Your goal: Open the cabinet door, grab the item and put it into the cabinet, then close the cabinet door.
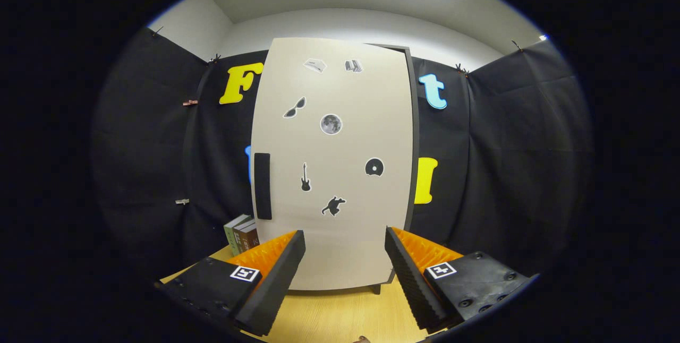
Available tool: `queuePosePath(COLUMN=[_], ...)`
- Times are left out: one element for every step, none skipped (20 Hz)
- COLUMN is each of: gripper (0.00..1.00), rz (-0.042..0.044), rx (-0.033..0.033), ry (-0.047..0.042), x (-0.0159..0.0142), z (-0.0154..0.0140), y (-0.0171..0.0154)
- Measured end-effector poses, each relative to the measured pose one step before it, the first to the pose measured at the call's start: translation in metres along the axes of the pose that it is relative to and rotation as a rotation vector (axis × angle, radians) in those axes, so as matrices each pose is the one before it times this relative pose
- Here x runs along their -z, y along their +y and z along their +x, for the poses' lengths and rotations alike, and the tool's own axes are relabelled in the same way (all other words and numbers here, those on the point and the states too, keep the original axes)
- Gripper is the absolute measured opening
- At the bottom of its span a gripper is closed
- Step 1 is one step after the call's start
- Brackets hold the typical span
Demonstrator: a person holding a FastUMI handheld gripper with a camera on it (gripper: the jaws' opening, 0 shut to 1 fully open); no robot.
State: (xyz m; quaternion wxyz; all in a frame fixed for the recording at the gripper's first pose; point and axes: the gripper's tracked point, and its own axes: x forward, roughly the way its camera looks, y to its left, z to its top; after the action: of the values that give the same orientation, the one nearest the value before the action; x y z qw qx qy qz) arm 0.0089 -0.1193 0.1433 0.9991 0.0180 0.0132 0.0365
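A tall beige cabinet (340, 173) stands on the wooden table straight ahead of me, its door shut and dotted with small stickers. A black vertical handle (262, 186) runs along the door's left edge, a little above and ahead of my left finger. Two small books (241, 234) stand upright on the table just left of the cabinet, partly hidden behind my left finger. My gripper (345, 242) is open, fingers wide apart with nothing between them, a short way in front of the door's lower part.
The wooden table (340, 316) runs beneath the fingers up to the cabinet's base. Black cloth walls close in behind and on both sides. A few clips pin the cloth at the left.
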Motion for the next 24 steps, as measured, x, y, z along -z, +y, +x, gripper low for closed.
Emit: queuePosePath(gripper=[0.98,0.98,0.98,0.98,0.98,0.98,0.98,0.98,0.98,0.98,0.98,0.98,0.98,0.98,0.98,0.98,0.98,0.98,0.98,0.98,0.98,0.98,0.98,0.98], rz=[0.00317,0.00252,0.00518,0.00794,0.00674,0.00344,0.00041,-0.00223,-0.00135,0.00234,0.00506,0.00245,-0.0013,-0.00202,0.0001,0.00264,0.00202,0.0005,-0.00081,-0.00083,-0.00018,0.0015,0.00017,-0.00116], rx=[0.00172,0.00241,0.00099,-0.00183,-0.00122,-0.00024,0.00027,0.00073,0.00115,-0.00213,-0.00164,-0.00101,0.00078,0.00062,-0.00099,-0.00129,-0.00069,-0.0007,0.00136,0.00075,-0.00228,-0.00046,0.00044,0.00188], ry=[0.00153,-0.00081,0.00014,0.00196,-0.00046,0.00038,0.00194,0.00017,0.00129,-0.00039,-0.00001,-0.00022,-0.00003,0.00065,0.00435,0.00206,0.00223,0.00035,0.00082,0.00418,0.00214,0.00129,0.00105,0.00081], x=[-0.00015,-0.00073,0.00042,-0.0004,-0.0009,-0.00003,0.00096,0.00043,0.00005,-0.00039,-0.00073,-0.00094,-0.00029,0.00039,0.00124,0.00061,0.00067,0.00004,-0.00009,0.00053,0.00005,0.00007,0.00024,-0.00046], z=[0.00292,0.0011,0.00202,0.00048,0.00224,0.00097,0.00056,0.00014,0.00084,0.00037,0.00144,0.00083,0.00105,-0.00014,0.00116,-0.00024,0.00097,0.00016,0.00059,0.00043,0.00069,-0.00029,0.00049,0.00023], y=[-0.00028,-0.00143,-0.00057,-0.00048,0.00034,-0.00082,-0.00049,-0.00049,-0.00057,0.00003,-0.0002,-0.00062,-0.0009,-0.00039,0.00027,-0.0001,0.00138,0.00027,-0.00035,-0.00097,0.00071,0.00037,0.00049,-0.00045])
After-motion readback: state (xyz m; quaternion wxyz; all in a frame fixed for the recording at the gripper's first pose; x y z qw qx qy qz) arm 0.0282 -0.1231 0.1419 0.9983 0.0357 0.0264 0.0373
